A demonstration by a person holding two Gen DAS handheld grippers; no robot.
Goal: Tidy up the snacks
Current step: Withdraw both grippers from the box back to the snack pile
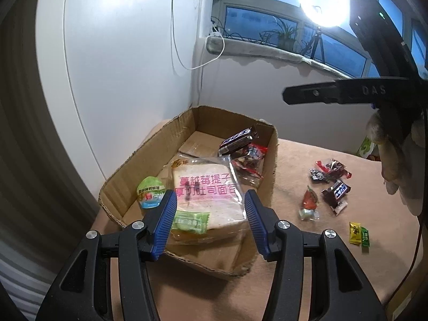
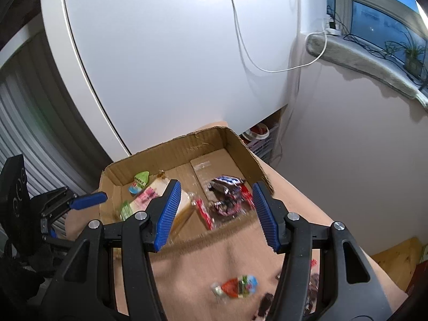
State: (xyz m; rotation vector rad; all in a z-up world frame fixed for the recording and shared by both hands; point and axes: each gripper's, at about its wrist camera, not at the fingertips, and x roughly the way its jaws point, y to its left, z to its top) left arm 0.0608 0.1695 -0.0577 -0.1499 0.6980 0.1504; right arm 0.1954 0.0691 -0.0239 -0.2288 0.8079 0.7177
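Brown corrugated cardboard forms the shallow open box (image 1: pixel 268 165) at the back left of the peach-covered bench (image 1: pixel 307 267), and much of the sorting is already gathered in it. A clear-bagged slice of toast with pink print (image 1: pixel 208 198), a green-lidded jelly cup (image 1: pixel 149 192), a green flat sachet (image 1: pixel 190 222), a dark chocolate bar (image 1: pixel 238 140) and a clear packet with red contents (image 1: pixel 248 165) are seen inside.

Still left on the bench, well apart from the box wall, are a red-and-black clear packet (image 1: pixel 330 171), a small brown chocolate bar (image 1: pixel 335 192), a red strawberry-shaped sweet (image 1: pixel 310 203) and a yellow and green pair of small sweets (image 1: pixel 359 234). The task is judged a little over half done.

The left gripper (image 1: pixel 210 222) is held over the near wall of the box, its jaws half spread with nothing pressed between the pads. The right gripper (image 2: pixel 214 214) hangs above the near right box corner, jaws likewise half apart and empty.

Open room lies over the bench to the right; the near wall of the box is ragged and sagging and could be caught by a low pass.
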